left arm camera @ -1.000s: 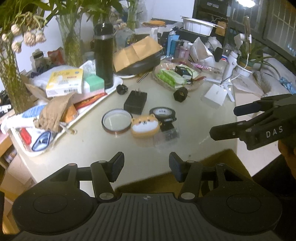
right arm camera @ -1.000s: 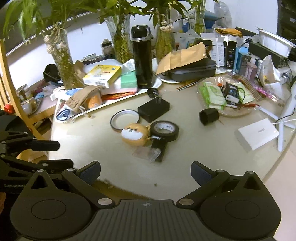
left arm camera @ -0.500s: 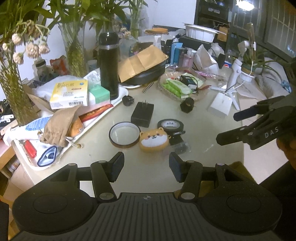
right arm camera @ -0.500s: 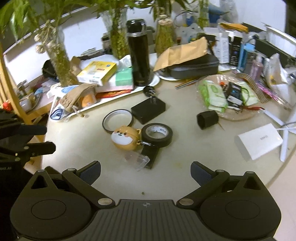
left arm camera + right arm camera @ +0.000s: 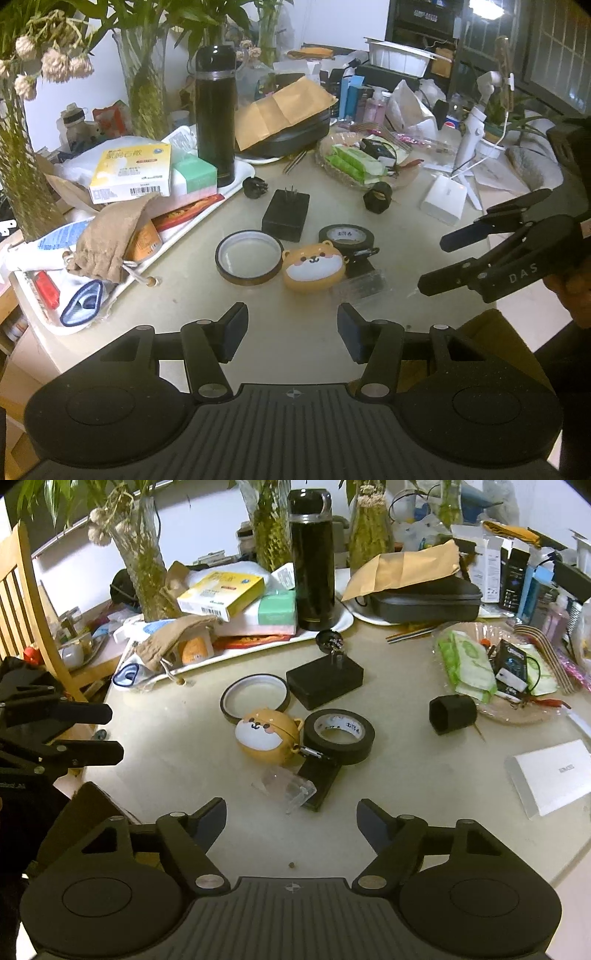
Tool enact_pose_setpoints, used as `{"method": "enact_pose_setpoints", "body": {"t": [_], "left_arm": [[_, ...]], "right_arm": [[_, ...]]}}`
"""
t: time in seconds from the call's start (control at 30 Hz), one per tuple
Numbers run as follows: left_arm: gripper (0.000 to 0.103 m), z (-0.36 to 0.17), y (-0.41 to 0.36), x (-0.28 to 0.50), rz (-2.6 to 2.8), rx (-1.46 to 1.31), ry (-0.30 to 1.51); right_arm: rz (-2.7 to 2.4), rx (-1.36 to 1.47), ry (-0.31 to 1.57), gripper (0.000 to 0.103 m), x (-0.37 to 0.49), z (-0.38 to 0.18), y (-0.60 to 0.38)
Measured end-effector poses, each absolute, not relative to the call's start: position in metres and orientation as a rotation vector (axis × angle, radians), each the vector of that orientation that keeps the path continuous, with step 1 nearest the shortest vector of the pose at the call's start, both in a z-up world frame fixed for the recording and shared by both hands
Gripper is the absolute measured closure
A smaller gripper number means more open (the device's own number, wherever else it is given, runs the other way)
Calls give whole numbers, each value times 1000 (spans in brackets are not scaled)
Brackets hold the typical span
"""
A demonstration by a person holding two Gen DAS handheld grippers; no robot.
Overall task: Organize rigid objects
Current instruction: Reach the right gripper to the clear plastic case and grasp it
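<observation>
An orange dog-face case (image 5: pixel 313 265) (image 5: pixel 267 736) lies mid-table between a thin brown tape ring (image 5: pixel 249 257) (image 5: pixel 255 698) and a black tape roll (image 5: pixel 346 237) (image 5: pixel 339 735). A black charger (image 5: pixel 286 213) (image 5: pixel 325 681) lies behind them. A clear plastic piece (image 5: pixel 286 785) and a flat black item (image 5: pixel 320 780) lie in front. A black cap (image 5: pixel 377 195) (image 5: pixel 451 714) sits to the right. My left gripper (image 5: pixel 291 332) is open and empty above the near table edge. My right gripper (image 5: pixel 291 825) is open and empty, just short of the clear piece.
A white tray (image 5: pixel 236 653) at the left holds boxes, a cloth pouch and a black flask (image 5: pixel 312 557). A glass dish (image 5: pixel 517 716) of packets sits at the right, a white box (image 5: pixel 550 775) beside it. Vases stand behind. A wooden chair (image 5: pixel 22 602) is at the left.
Both grippers have moved forward toward the table's middle, so the objects look nearer. The right gripper's fingers have narrowed somewhat but stay open. Nothing on the table has moved.
</observation>
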State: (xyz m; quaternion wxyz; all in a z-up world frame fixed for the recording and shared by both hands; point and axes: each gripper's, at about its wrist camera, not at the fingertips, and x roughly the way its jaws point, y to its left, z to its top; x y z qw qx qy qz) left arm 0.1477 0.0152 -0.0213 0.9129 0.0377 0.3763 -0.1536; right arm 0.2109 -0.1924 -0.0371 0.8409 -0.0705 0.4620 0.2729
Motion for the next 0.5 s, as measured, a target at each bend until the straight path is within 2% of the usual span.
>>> {"method": "enact_pose_setpoints", "body": {"t": [0.07,0.13,0.2,0.5], "left_arm": [[50,-25,17,148,-306,73,781],[50,-27,18,149,-288,65,790],[50,-28,22,151,-278,46,796],[50,-28,30,153,-260,-10,797]], "right_arm": [[587,-177,976,27,212,-41,-189],[600,-219,990,39,215,-47,-185],[607,-243,1001,41,217,-52,-182],[640,-370,984,42,227,-65,-163]]}}
